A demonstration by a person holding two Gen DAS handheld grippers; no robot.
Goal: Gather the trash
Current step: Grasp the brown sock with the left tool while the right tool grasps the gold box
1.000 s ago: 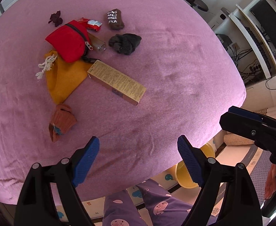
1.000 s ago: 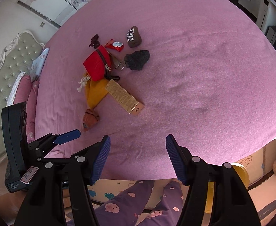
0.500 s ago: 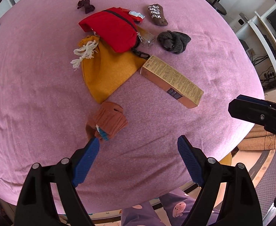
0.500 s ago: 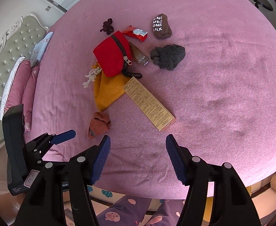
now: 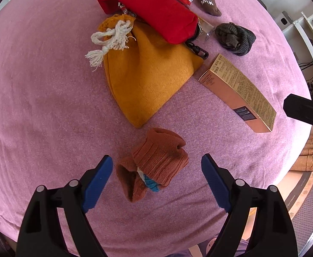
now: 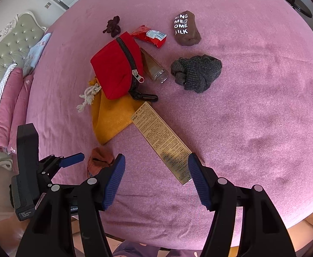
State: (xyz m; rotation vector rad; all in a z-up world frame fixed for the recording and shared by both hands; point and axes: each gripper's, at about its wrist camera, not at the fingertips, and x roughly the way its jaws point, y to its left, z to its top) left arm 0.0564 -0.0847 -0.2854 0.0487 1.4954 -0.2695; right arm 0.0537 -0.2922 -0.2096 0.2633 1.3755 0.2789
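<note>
My left wrist camera looks down close over the rust sock (image 5: 156,162); my right sits higher, rightward, sharing sock (image 6: 100,159) and printed carton (image 6: 165,141).

White letters on the brown sock (image 6: 186,29), upper middle, read "RING ME OME MILK"; print on the gold box (image 6: 165,139) is unreadable.

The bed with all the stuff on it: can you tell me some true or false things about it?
1. The red zip pouch lies partly on the yellow drawstring bag. True.
2. The left hand-held gripper is squeezing the rust-coloured socks. False: its jaws are open, one on each side of the socks.
3. The long cardboard box stands upright. False: it lies flat on the pink blanket.
4. The right hand-held gripper is open and holds nothing. True.
5. The brown sock with white letters touches the grey sock bundle. False: they lie apart.
</note>
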